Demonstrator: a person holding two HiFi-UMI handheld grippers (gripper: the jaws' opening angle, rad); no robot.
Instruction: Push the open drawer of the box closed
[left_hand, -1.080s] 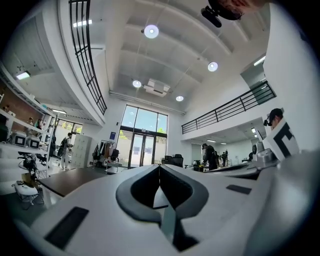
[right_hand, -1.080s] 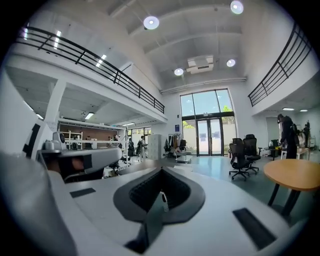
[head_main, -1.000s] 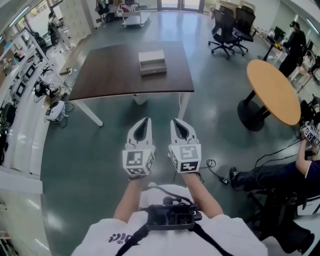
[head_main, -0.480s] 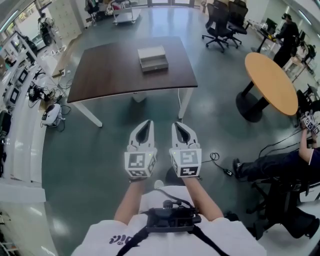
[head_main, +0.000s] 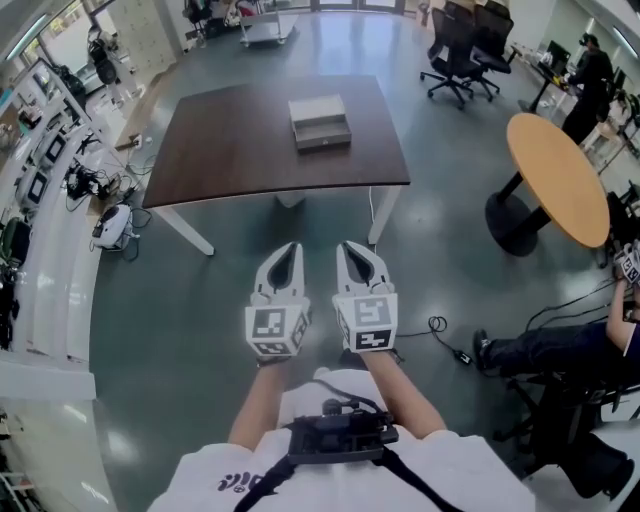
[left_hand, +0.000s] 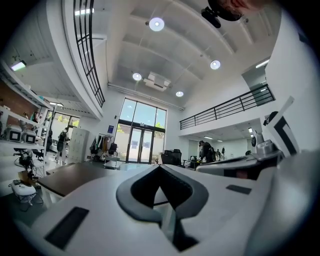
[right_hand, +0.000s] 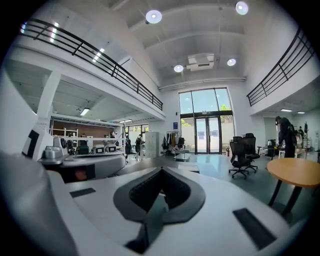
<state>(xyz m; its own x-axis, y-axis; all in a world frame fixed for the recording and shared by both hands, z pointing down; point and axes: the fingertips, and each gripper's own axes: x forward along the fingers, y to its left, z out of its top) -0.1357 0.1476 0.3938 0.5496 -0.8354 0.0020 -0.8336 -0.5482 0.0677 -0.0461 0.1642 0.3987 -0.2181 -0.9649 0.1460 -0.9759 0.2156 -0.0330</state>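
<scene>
The grey box (head_main: 320, 122) sits on the far middle of a dark brown table (head_main: 230, 140), its drawer drawn out toward me. My left gripper (head_main: 289, 248) and right gripper (head_main: 349, 247) are held side by side over the floor, well short of the table's near edge. Both are shut with nothing between the jaws. In the left gripper view the closed left gripper (left_hand: 160, 168) points over the table (left_hand: 75, 176). The right gripper view shows the closed right gripper (right_hand: 161, 171) aimed into the hall.
A round orange table (head_main: 555, 180) stands to the right, with office chairs (head_main: 462, 50) behind it. A seated person (head_main: 560, 350) and floor cables (head_main: 440, 335) are at the right. Workbenches with equipment (head_main: 40, 150) line the left wall.
Both grippers stay shut and side by side. The view has swung slightly, so the table and box sit a little further right in the head view.
</scene>
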